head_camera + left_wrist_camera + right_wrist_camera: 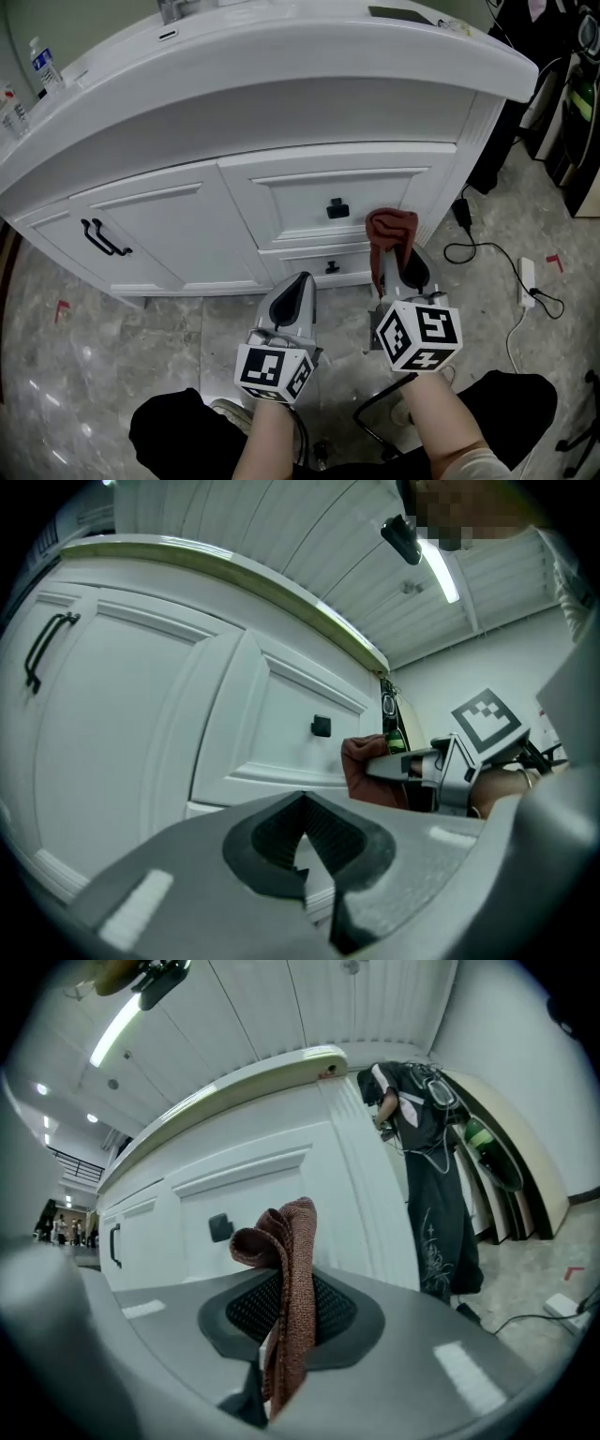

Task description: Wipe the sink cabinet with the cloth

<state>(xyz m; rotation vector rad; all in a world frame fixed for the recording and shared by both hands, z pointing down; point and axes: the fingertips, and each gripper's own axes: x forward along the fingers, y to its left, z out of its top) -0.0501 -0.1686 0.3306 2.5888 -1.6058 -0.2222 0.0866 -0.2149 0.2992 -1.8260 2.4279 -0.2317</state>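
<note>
A white panelled sink cabinet (178, 225) stood on a grey marbled floor (112, 356). The left hand-held gripper (301, 278) was closed and empty. The right hand-held gripper (390, 266) clamped a rust-brown knitted cloth (391, 230), its length along the jaws and its tip towards the drawers.

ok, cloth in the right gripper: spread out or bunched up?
Bunched. The cloth stands pinched in the jaws of the right gripper as a narrow folded strip, its top curled over in a lump.
</note>
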